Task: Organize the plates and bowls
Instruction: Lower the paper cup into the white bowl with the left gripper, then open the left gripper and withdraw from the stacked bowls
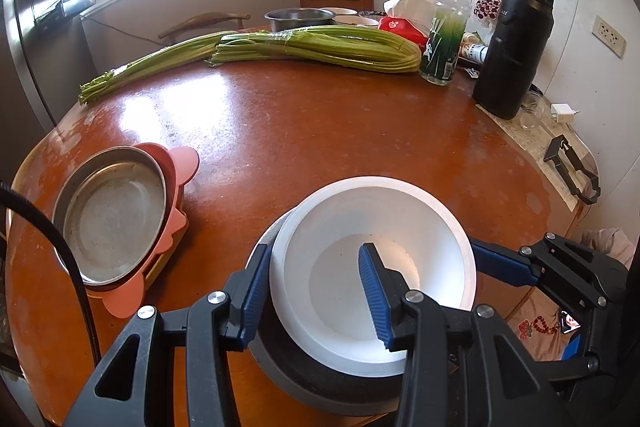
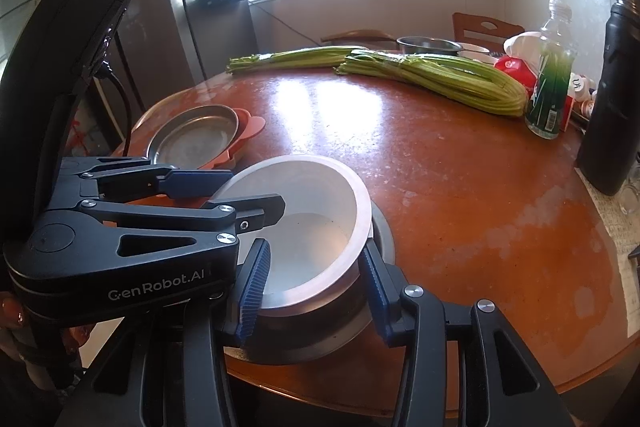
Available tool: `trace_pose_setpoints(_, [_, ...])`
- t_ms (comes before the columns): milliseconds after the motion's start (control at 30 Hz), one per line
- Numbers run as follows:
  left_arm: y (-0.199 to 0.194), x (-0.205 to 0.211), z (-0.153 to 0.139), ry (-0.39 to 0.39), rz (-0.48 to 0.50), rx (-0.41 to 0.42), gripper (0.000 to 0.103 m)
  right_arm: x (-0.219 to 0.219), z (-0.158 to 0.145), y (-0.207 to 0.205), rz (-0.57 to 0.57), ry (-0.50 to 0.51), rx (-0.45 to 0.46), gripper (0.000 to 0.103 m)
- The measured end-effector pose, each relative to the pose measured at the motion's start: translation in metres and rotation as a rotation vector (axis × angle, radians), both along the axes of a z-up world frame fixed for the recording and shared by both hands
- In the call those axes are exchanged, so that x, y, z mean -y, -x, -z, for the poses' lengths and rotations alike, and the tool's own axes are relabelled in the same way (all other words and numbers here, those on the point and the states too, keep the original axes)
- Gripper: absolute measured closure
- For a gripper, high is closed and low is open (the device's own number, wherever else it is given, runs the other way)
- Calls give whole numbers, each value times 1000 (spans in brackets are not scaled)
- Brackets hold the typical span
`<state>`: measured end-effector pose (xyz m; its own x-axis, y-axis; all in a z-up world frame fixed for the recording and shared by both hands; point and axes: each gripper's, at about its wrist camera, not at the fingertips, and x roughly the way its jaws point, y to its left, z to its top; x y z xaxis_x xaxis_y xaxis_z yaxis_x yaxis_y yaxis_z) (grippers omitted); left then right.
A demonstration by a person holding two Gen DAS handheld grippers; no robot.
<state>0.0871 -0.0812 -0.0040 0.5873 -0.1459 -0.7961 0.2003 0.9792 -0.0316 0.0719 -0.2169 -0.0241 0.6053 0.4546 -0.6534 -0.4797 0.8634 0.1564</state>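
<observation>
At the near edge of the round desk (image 1: pixel 320 131) a white bowl (image 1: pixel 372 259) sits tilted inside a grey bowl (image 1: pixel 320 391). The left claw (image 1: pixel 316 291) straddles the white bowl's near-left rim — jaws apart, apparently not yet pinching. The right claw (image 2: pixel 316 291) straddles its right wall, likewise spread. Far left — a steel plate (image 1: pixel 112 215) on a pink dish (image 1: pixel 176 167).

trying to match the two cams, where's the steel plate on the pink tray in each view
Left wrist: steel plate at the left edge, on the pink tray, left of the white bowl.
Right wrist: steel plate left of centre, beyond the left gripper and the white bowl.
Shared landmark: the celery at the table's far side.
</observation>
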Motion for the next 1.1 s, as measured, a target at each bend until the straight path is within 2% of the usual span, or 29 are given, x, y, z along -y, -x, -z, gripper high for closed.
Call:
trace_pose_setpoints(467, [2, -8, 8, 6, -23, -12, 58, 4, 0, 4, 24, 26, 16, 55])
trace_pose_setpoints(733, [4, -11, 1, 7, -25, 2, 57, 7, -5, 4, 48, 22, 34, 54])
trace_pose_setpoints(833, [7, -12, -6, 16, -27, 17, 54, 14, -10, 6, 64, 9, 45, 50])
trace_pose_setpoints(1100, [16, -11, -19, 14, -36, 49, 50, 30, -25, 8, 95, -14, 81, 47])
